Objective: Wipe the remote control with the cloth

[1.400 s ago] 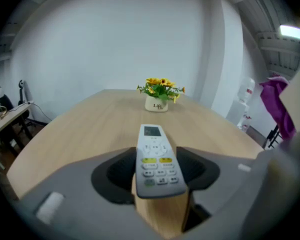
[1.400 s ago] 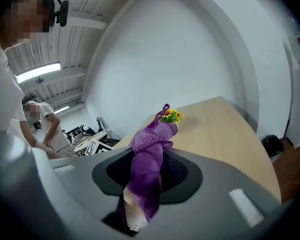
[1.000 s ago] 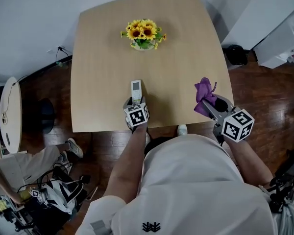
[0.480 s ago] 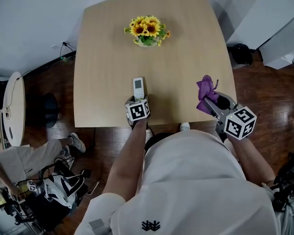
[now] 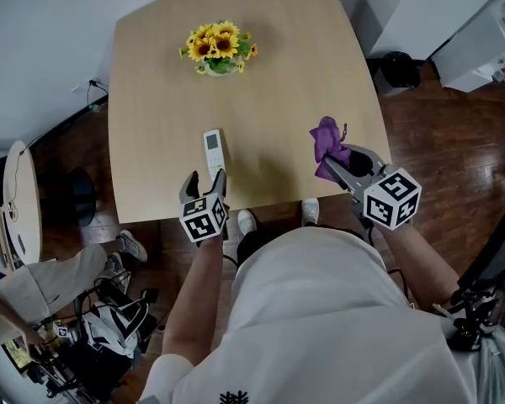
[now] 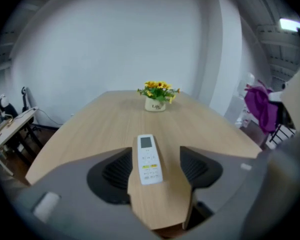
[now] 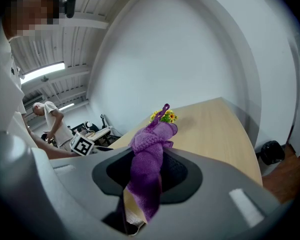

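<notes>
A white remote control [image 5: 212, 147] lies flat on the wooden table [image 5: 269, 82], near its front edge. My left gripper [image 5: 204, 180] hovers just behind the remote's near end, over the table's edge, and its jaws are opening. In the left gripper view the remote [image 6: 148, 159] lies on the table between and beyond the pads, touching neither. My right gripper [image 5: 341, 163] stays above the table's right front corner, shut on a bunched purple cloth [image 5: 326, 144]. In the right gripper view the cloth [image 7: 151, 149] stands up between the jaws.
A small pot of sunflowers [image 5: 216, 47] stands at the table's far middle. A round side table [image 5: 21, 200] and a seated person's legs [image 5: 50, 276] are at the left. Bags [image 5: 109, 331] lie on the floor. A black bin [image 5: 397, 67] sits right of the table.
My left gripper has drawn back from the remote's near end and risen, with its jaws spread wider. The remote stays on the table. The right gripper still holds the cloth in the same place.
</notes>
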### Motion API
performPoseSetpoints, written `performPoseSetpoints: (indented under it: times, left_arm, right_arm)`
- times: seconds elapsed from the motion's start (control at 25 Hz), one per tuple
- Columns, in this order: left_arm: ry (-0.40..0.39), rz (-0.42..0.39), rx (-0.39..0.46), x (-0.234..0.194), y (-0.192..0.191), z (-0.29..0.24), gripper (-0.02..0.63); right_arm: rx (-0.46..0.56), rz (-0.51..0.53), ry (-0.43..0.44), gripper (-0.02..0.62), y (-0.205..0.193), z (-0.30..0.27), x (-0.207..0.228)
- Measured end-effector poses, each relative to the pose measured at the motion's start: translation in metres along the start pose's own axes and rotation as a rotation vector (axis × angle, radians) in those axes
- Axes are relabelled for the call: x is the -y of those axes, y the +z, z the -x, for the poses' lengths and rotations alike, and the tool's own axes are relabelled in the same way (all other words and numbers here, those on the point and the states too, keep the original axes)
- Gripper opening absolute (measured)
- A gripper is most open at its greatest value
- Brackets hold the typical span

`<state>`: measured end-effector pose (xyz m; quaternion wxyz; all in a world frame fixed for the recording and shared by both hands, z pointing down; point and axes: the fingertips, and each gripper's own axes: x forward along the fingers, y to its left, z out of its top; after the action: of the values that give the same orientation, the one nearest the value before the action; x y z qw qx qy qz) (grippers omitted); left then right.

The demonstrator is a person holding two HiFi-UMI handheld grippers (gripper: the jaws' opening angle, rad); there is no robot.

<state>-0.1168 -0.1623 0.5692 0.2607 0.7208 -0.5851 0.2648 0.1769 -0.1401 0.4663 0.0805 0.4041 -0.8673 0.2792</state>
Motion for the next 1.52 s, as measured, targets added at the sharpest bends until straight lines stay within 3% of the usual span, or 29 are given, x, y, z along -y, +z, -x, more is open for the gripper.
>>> performPoseSetpoints:
  times: [0.24, 0.4, 0.6, 0.76, 0.92, 1.08, 1.16, 1.36, 1.52]
  left_arm:
    - [-0.117, -0.102, 0.096, 0.047, 0.022, 0.072, 0.316]
    - [-0.169, -0.123, 0.18, 0.06, 0.04, 0.105, 0.299]
    - [-0.273, -0.204, 0.28, 0.063, 0.04, 0.153, 0.299]
    - [-0.383, -0.266, 0.329, 0.047, 0.007, 0.204, 0.298]
    - [-0.49, -0.276, 0.333, 0.026, -0.04, 0.261, 0.286]
    - [-0.559, -0.307, 0.31, 0.006, -0.098, 0.321, 0.285]
    - [-0.584, -0.309, 0.295, -0.001, -0.118, 0.345, 0.285]
    - [-0.597, -0.293, 0.304, -0.008, -0.14, 0.376, 0.281]
    - [-0.609, -0.269, 0.326, 0.021, -0.142, 0.388, 0.281]
  right_arm:
    - [0.021, 0.003, 0.007, 0.127, -0.005, 0.009, 0.005]
    - [0.027, 0.004, -0.032, 0.127, -0.019, 0.014, 0.007]
    - [0.055, 0.04, -0.08, 0.127, -0.036, 0.034, -0.035]
    - [0.089, 0.093, -0.135, 0.127, -0.059, 0.042, -0.093]
    - [0.125, 0.087, -0.216, 0.127, -0.098, 0.063, -0.159]
    - [0.093, 0.027, -0.248, 0.127, -0.161, 0.095, -0.248]
    - [0.062, 0.047, -0.249, 0.127, -0.182, 0.111, -0.284]
    - [0.052, 0.088, -0.238, 0.127, -0.185, 0.136, -0.327]
    - [0.059, 0.14, -0.22, 0.127, -0.174, 0.163, -0.334]
